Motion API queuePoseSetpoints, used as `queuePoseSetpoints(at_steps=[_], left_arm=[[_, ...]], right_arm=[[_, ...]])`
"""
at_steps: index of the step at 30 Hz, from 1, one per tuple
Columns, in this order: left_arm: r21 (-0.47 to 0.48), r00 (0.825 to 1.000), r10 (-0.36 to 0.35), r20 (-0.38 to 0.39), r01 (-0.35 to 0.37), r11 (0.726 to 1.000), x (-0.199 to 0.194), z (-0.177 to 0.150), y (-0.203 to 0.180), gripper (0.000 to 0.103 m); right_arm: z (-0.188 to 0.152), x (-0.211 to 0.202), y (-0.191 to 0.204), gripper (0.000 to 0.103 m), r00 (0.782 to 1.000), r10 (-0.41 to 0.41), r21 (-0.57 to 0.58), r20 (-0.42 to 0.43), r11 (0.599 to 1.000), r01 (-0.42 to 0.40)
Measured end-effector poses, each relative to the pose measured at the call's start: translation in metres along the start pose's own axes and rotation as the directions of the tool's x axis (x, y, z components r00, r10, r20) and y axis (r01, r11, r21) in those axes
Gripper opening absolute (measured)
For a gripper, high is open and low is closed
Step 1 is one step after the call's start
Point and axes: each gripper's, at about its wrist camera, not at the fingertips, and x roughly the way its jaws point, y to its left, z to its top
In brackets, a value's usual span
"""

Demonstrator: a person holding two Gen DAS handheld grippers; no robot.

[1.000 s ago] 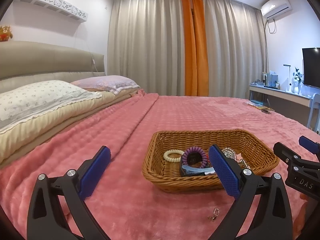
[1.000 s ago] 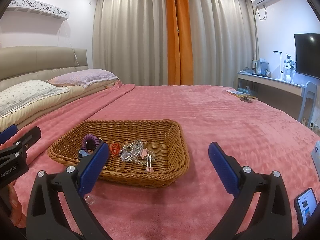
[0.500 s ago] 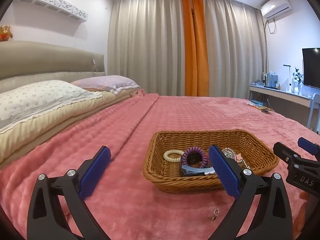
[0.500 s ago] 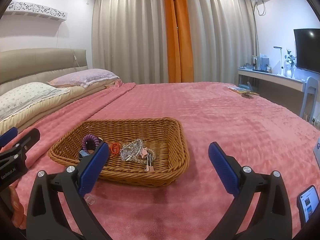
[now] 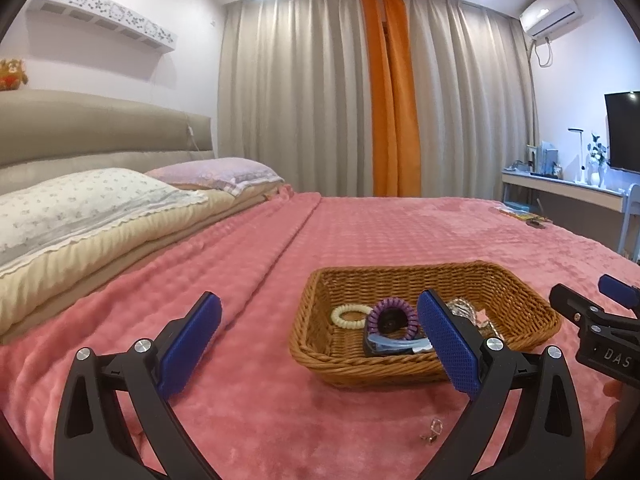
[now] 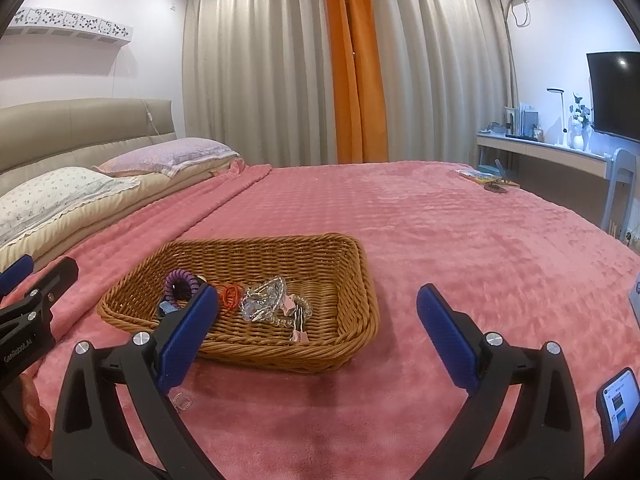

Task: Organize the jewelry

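Note:
A wicker basket [image 5: 516,292] [image 6: 360,280] sits on the pink bedspread. It holds a purple coil hair tie [image 5: 394,312] [image 6: 180,280], a cream coil tie [image 5: 349,315], an orange tie [image 6: 231,293], a silver chain bundle [image 6: 262,300] and a pink clip [image 6: 298,334]. A small metal earring [image 5: 432,436] lies on the bedspread in front of the basket; it also shows in the right wrist view [image 6: 182,402]. My left gripper [image 5: 320,344] is open and empty, just short of the basket's left front. My right gripper [image 6: 318,332] is open and empty over the basket's near right corner.
Pillows [image 5: 92,204] and a headboard lie at the left. A phone [image 6: 618,402] lies on the bedspread at the right edge. Small items [image 6: 486,178] rest on the far right of the bed. A desk [image 6: 552,152] stands beyond.
The right wrist view has tilted down a little, with the basket now higher in the frame. The left gripper has barely moved. Both stay open.

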Motion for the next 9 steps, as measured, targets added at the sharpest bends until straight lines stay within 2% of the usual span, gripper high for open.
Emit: queuePoseSetpoints(at_steps=[5, 9], left_arm=[[-0.06, 0.998, -0.052, -0.039, 0.049, 0.997, 0.006, 0.002, 0.009, 0.095], [-0.098, 0.997, -0.059, -0.045, 0.054, 0.994, 0.008, 0.002, 0.017, 0.095]], right_arm=[[0.001, 0.001, 0.0, 0.095, 1.0, 0.0, -0.003, -0.003, 1.0, 0.0], [0.001, 0.001, -0.001, 0.095, 1.0, -0.001, -0.003, -0.001, 1.0, 0.001]])
